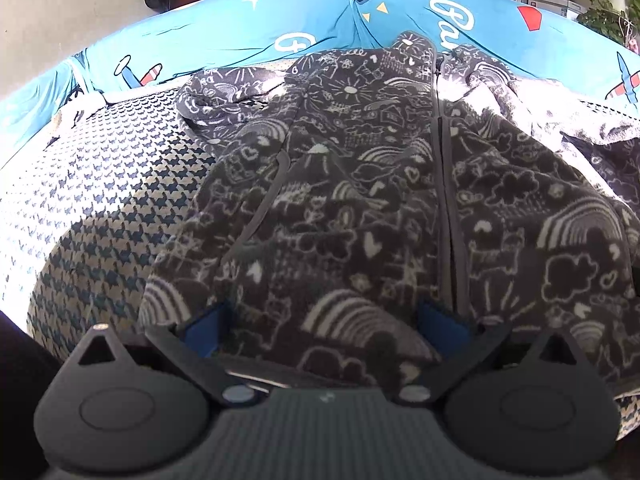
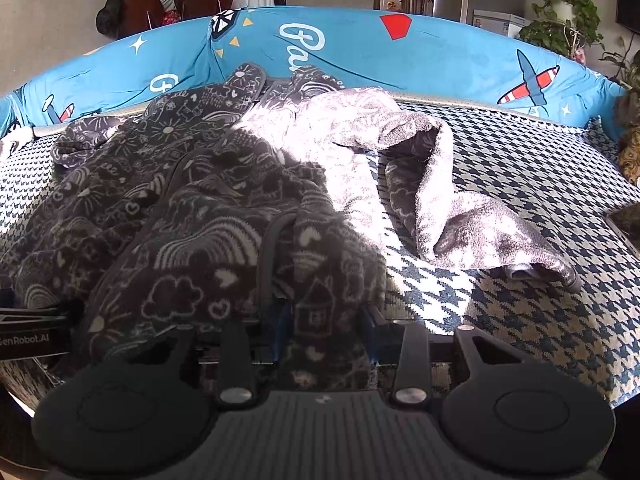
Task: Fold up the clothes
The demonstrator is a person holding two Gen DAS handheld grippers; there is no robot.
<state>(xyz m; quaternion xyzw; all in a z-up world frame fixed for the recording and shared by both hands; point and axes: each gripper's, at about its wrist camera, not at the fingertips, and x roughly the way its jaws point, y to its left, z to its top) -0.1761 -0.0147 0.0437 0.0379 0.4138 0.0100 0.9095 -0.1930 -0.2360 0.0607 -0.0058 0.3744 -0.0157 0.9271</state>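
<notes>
Both hand-held grippers at the hem of the dark grey doodle-print fleece jacket point(image 1: 352, 184).

The left hand-held gripper point(image 1: 324, 328) stands spread over fleece; the right hand-held gripper point(image 2: 326, 332) seemingly pinches the hem. Lift both evenly.

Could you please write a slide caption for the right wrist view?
Right gripper at the hem of a dark doodle-print fleece on a houndstooth cover.

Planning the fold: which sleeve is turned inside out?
The sleeve toward the right gripper's side: it shows pale plain lining, while the other sleeve shows the dark doodle print.
</notes>
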